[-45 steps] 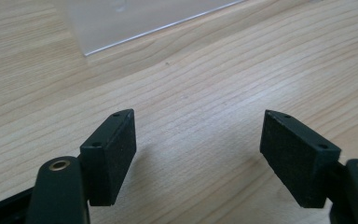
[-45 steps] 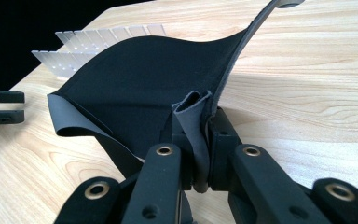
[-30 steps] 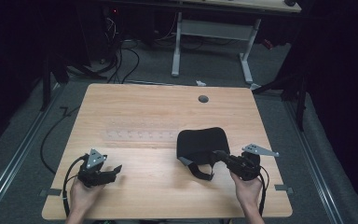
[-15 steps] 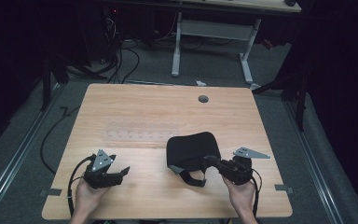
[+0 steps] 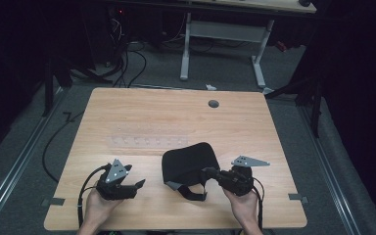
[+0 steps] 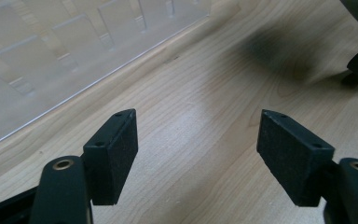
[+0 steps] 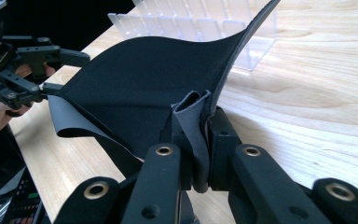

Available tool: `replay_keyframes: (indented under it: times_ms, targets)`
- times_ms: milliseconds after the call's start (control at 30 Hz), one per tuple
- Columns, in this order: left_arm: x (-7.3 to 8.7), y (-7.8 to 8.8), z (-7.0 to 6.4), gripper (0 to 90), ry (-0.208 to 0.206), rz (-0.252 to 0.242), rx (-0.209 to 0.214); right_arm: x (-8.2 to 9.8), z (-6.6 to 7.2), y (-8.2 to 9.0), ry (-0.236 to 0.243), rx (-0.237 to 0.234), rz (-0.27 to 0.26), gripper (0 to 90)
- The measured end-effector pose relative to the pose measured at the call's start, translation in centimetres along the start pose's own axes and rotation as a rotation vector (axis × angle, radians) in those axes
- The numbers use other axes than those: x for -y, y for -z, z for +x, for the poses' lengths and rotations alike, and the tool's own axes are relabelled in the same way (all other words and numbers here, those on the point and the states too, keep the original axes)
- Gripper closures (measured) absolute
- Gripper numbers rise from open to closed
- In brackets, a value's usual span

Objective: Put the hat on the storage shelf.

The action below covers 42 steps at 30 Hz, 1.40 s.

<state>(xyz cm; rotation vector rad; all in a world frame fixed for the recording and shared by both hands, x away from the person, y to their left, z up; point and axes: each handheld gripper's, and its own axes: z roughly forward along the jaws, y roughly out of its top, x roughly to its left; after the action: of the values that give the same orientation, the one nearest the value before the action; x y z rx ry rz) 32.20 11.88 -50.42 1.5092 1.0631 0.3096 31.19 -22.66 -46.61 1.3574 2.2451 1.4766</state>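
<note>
A black fabric piece with straps [image 5: 188, 164] [image 7: 140, 84] lies on the wooden table [image 5: 176, 117], near its front edge. My right gripper [image 5: 209, 172] [image 7: 196, 140] is shut on a folded edge of that fabric, which bunches up between the pads. My left gripper [image 5: 138, 185] [image 6: 198, 154] stands open to the left of the fabric, low over bare wood, with nothing between its pads. The left gripper also appears at the far left of the right gripper view, just beyond the fabric's far edge.
A clear plastic organiser tray [image 5: 147, 141] [image 6: 51, 51] [image 7: 200, 28] lies flat on the table behind both grippers. A round grommet [image 5: 213, 104] sits near the table's far edge. Another desk frame [image 5: 225, 44] and cables stand on the floor beyond.
The right gripper has dragged the black fabric leftwards along the table front. The left gripper has moved rightwards, closing the gap to the fabric.
</note>
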Motion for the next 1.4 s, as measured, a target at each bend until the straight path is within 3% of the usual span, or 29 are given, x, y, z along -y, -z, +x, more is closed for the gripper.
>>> replay_keyframes:
  times_ms: [567,867,1100,1400]
  targets:
    - [-0.2,0.4,-1.1,31.6,-0.013,-0.035,0.077,-1.1,2.3,-3.5,0.052,-0.063,0.072,84.3]
    - [0.1,0.2,-1.1,31.8,-0.016,-0.024,0.075,-1.0,2.7,-4.4,0.057,-0.08,0.105,84.3]
    - [0.5,-0.1,-1.4,32.0,-0.051,-0.012,0.07,-1.1,3.2,-4.8,0.077,-0.091,0.114,84.2]
    - [0.4,0.0,-1.3,29.9,-0.061,-0.033,0.049,-1.6,3.8,-5.1,0.091,-0.094,0.128,84.2]
